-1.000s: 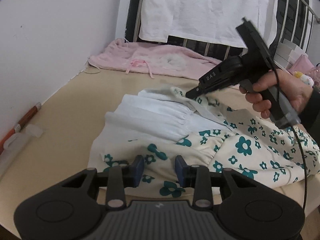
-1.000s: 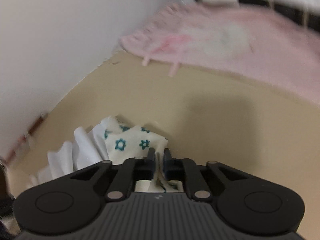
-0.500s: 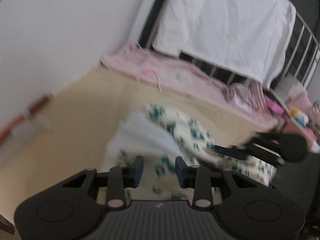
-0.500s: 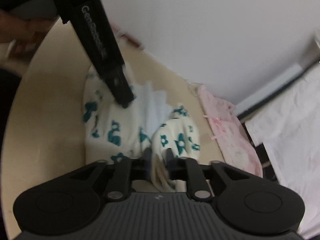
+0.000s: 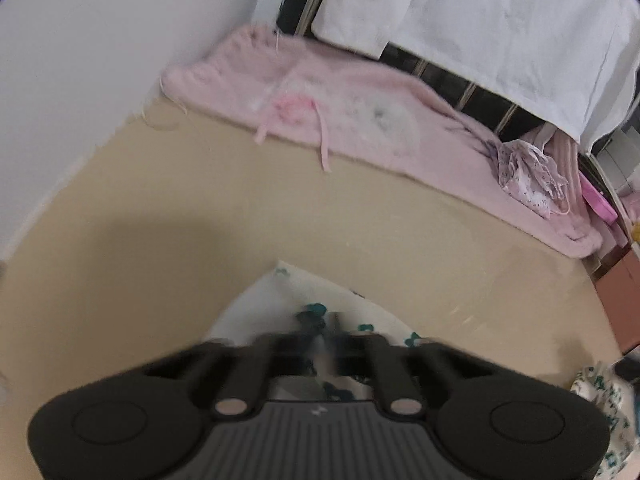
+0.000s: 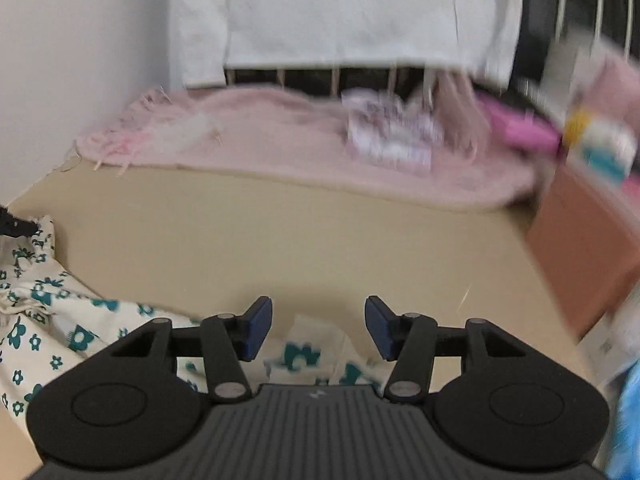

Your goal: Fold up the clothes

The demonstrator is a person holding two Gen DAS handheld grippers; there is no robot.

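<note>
Left tongs (image 5: pixel 326 330), parted a second ago, are now pinching the floral garment (image 5: pixel 304 292). Right tongs (image 6: pixel 319 328), clamped on it earlier, are opening, cloth lying loose between them.

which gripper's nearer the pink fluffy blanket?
Hard to call; neither touches the pink fluffy blanket. Left gripper pinches the floral garment; right gripper, opening, hovers over it.

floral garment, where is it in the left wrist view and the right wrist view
Left wrist: floral garment bottom centre, pinched in the shut left gripper.
Right wrist: floral garment lower left, reaching under the opening right gripper.
Shared landmark: pink blanket by the wall.
</note>
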